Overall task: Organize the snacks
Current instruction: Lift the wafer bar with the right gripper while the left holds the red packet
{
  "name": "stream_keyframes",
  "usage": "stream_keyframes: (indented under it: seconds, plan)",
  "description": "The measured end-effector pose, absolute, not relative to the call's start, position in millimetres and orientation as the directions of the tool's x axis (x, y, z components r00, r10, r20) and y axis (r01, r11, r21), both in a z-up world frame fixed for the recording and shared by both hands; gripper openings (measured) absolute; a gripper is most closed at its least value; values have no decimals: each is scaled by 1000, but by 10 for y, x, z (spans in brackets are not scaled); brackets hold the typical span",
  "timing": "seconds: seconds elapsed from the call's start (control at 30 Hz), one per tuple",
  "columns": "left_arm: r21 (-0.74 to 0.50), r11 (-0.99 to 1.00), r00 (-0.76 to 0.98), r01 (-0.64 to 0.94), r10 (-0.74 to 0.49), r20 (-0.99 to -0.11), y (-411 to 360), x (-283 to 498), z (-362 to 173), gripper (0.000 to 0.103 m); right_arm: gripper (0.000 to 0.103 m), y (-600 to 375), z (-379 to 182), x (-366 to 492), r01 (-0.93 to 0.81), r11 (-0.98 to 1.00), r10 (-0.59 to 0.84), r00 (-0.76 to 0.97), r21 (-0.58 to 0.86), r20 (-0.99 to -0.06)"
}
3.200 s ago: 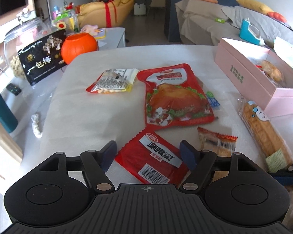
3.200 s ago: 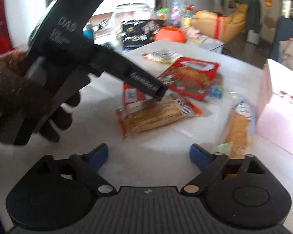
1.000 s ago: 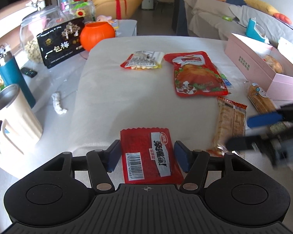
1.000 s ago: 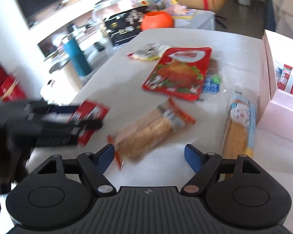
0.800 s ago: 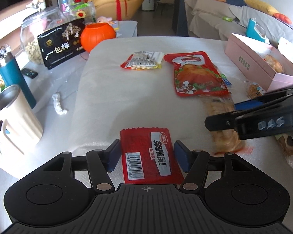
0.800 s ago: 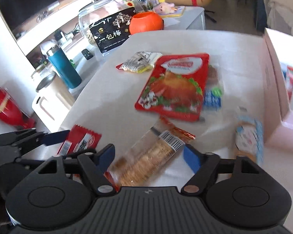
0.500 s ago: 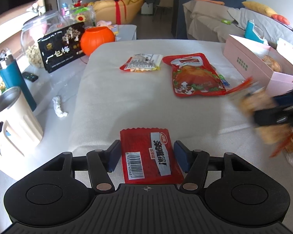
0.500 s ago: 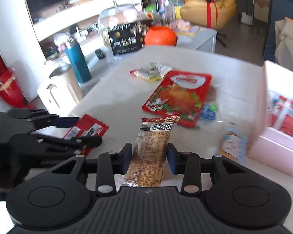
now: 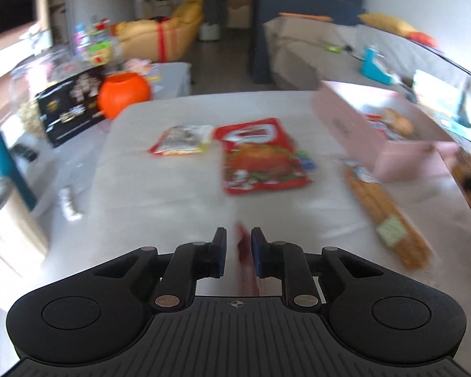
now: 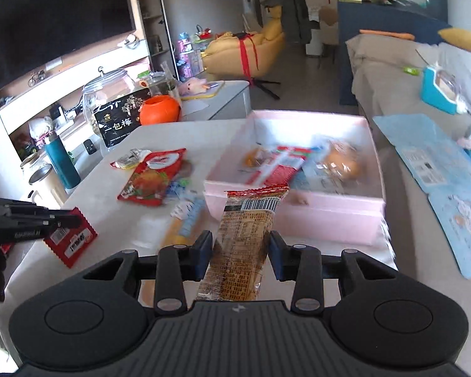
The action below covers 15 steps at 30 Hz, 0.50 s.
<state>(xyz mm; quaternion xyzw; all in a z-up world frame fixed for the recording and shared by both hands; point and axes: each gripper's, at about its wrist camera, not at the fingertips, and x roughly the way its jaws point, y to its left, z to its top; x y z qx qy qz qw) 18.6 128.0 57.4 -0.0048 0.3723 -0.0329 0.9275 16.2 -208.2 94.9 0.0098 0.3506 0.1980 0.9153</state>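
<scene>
right wrist view: right gripper (image 10: 239, 253) clamped on the brown biscuit pack (image 10: 246, 245), now carried just before the pink box (image 10: 293, 212)
left wrist view: left gripper (image 9: 238, 251), jaws just closed, pinching the small red packet (image 9: 243, 249) edge-on, lifted off the worktop (image 9: 160, 194)
change: both snacks picked up a moment ago
meaning: likely both bound for the pink box
left out: chicken pouch (image 9: 259, 155), long bread pack (image 9: 386, 213) beside the pink box
</scene>
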Motion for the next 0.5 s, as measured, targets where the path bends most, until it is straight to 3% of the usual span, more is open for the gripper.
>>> stream_keyframes:
  seconds: [0.17, 0.23, 0.33, 0.47, 0.5]
  plan:
    - [32, 996, 721, -77, 78, -688, 1550, 201, 563, 23, 38, -1968, 639, 258, -367, 915, 378, 626, 170, -682]
    - [15, 996, 718, -88, 74, -692, 1609, 170, 592, 25, 38, -1861, 544, 318, -374, 916, 364, 627, 145, -689]
    - [-17, 1000, 711, 4, -15, -703, 1510, 107, 593, 26, 41, -1728, 398, 384, -369, 922, 339, 621, 118, -707]
    - [84, 987, 652, 140, -28, -758, 1136, 102, 399, 30, 55, -1718, 273, 421, -360, 920, 355, 602, 154, -715]
    - [114, 981, 650, 158, -17, -760, 1062, 102, 344, 36, 55, -1712, 264, 408, -364, 919, 357, 601, 153, -715]
